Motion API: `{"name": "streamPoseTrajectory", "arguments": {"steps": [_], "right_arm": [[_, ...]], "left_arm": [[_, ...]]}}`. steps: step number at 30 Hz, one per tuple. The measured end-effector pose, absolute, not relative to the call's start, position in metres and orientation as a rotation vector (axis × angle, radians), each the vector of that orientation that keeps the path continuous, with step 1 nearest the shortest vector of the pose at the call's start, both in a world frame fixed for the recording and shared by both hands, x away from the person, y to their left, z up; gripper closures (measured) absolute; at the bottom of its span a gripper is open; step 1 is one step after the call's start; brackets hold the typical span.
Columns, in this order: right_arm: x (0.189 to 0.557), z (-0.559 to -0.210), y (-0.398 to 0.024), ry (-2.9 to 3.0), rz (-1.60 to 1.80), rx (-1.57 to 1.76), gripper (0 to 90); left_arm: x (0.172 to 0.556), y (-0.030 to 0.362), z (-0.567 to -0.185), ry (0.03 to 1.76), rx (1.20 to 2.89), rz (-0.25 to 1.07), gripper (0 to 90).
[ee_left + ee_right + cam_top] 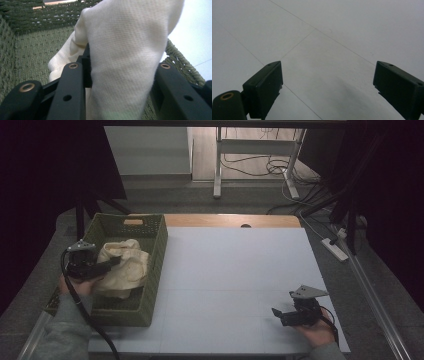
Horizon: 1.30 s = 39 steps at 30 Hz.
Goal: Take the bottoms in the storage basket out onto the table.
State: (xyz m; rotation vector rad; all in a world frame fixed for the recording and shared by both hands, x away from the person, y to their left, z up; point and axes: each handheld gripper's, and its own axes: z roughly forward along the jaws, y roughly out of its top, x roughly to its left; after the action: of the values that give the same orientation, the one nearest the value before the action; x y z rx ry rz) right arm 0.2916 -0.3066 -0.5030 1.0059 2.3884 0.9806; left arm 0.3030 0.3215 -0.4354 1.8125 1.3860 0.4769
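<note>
A cream cloth [125, 267] lies bunched inside the green woven basket [155, 265] at the table's left. My left gripper [114, 262] reaches into the basket from the left, against the cloth. In the left gripper view a thick fold of cloth [125, 57] fills the gap between the jaws, which stand wide apart; the fabric looks smooth, not pinched. My right gripper [278, 314] rests low over the white table top [235, 270] near the front right, open, with bare surface [327, 75] between its fingers.
The basket's far wall has a handle cut-out [133, 222]. A wooden strip [235, 220] runs along the table's far edge. A power strip [336, 249] and cables lie on the floor to the right.
</note>
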Motion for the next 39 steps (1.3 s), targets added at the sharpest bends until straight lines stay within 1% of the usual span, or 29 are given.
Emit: {"name": "streamPoseTrajectory", "arguments": {"steps": [29,39], "right_arm": [[0.292,-0.504,-0.306,2.395,0.973,0.999,9.2],[0.292,-0.504,-0.306,2.396,0.97,0.999,9.2]], "left_arm": [[0.29,0.32,-0.417,1.324,1.726,0.51,60.1],[0.283,0.32,-0.407,1.297,1.679,0.548,60.2]]}}
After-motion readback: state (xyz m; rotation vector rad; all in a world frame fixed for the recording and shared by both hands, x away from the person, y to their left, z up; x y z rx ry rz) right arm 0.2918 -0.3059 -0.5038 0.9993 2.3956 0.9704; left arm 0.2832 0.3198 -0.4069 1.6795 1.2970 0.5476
